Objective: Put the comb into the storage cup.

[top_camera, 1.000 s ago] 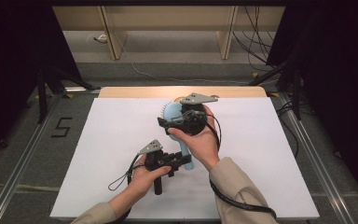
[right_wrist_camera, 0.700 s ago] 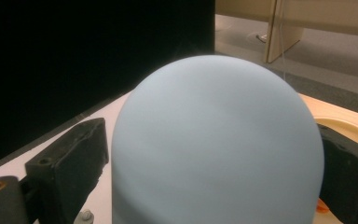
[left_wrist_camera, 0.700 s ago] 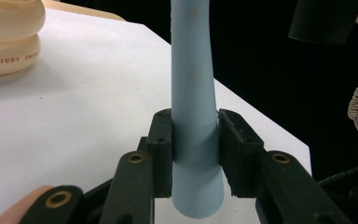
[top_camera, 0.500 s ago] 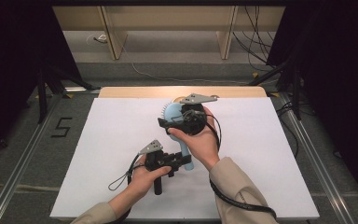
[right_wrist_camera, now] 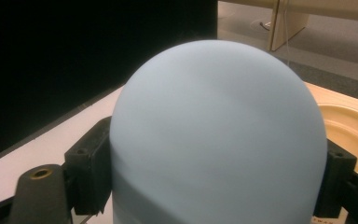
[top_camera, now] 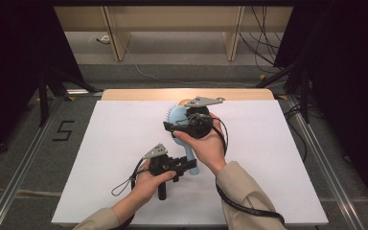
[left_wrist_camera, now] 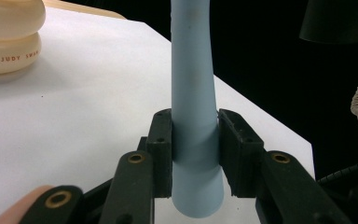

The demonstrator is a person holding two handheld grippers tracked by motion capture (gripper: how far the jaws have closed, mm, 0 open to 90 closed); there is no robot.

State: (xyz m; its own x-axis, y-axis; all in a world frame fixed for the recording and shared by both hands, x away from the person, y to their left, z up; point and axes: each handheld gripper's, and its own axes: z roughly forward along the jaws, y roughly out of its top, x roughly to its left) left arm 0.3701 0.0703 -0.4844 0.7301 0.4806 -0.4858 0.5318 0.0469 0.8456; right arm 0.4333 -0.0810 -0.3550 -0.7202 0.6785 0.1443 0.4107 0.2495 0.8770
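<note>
A light blue hairbrush lies held between both grippers over the white table (top_camera: 100, 158). Its round head (top_camera: 176, 116), with bristles along the far edge, sits in my right gripper (top_camera: 178, 130), which is shut on it. In the right gripper view the smooth back of the head (right_wrist_camera: 219, 140) bulges between the two black pads (right_wrist_camera: 91, 163). The brush handle (top_camera: 192, 162) runs toward the person, and my left gripper (top_camera: 184, 166) is shut on it near its flared end. The left gripper view has the handle (left_wrist_camera: 193, 84) clamped between both pads (left_wrist_camera: 161, 140).
A cream round object (left_wrist_camera: 9, 37) with red lettering stands on the table beyond the handle; its rim (right_wrist_camera: 349, 121) also appears behind the brush head. A wooden strip (top_camera: 139, 94) borders the table's far edge. Cables trail from both grippers.
</note>
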